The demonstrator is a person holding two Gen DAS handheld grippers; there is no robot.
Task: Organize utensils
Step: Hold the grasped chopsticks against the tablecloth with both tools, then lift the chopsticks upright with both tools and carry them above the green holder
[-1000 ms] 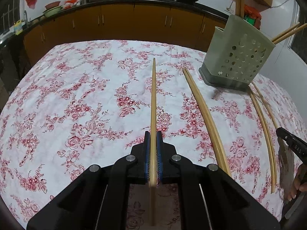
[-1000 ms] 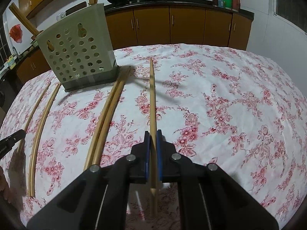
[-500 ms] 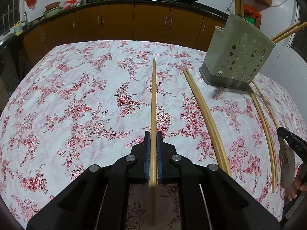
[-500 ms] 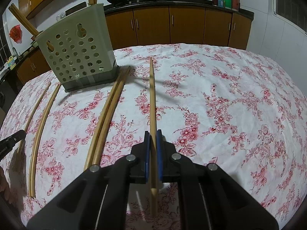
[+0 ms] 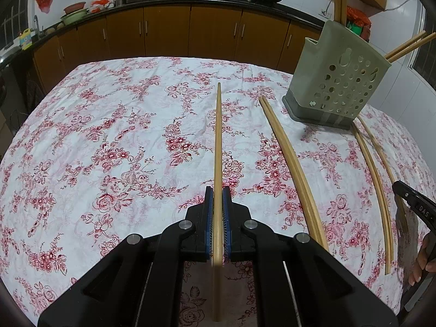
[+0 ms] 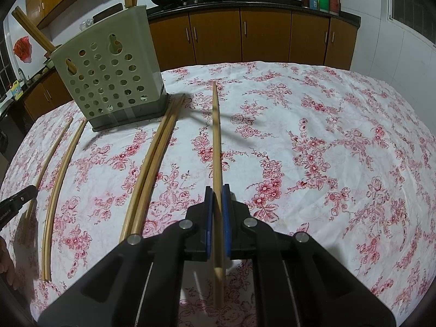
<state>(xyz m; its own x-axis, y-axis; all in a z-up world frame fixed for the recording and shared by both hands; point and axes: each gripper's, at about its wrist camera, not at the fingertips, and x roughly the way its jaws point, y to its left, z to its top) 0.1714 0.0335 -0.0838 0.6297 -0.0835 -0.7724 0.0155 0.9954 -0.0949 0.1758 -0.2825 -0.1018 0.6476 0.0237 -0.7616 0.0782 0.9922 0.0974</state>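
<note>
Nothing is shifting since a second ago: the left gripper (image 5: pixel 217 226) is still clamping one chopstick (image 5: pixel 218 147) between its fingers, and the right gripper (image 6: pixel 217 224) is gripping another chopstick (image 6: pixel 216 141) likewise. Both sticks are pointing far across the floral desk (image 5: pixel 109 141), probably raised above it, while loose chopstick pairs (image 6: pixel 152 169) are lying beside the perforated holder (image 6: pixel 109 68).

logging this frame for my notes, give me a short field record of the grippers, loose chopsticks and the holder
left gripper: shut on a chopstick
right gripper: shut on a chopstick
loose chopsticks: one pair between the grippers, more nearer the right gripper, all flat on the cloth
holder: upright perforated green caddy, chopsticks already in it
surface: floral tablecloth
</note>
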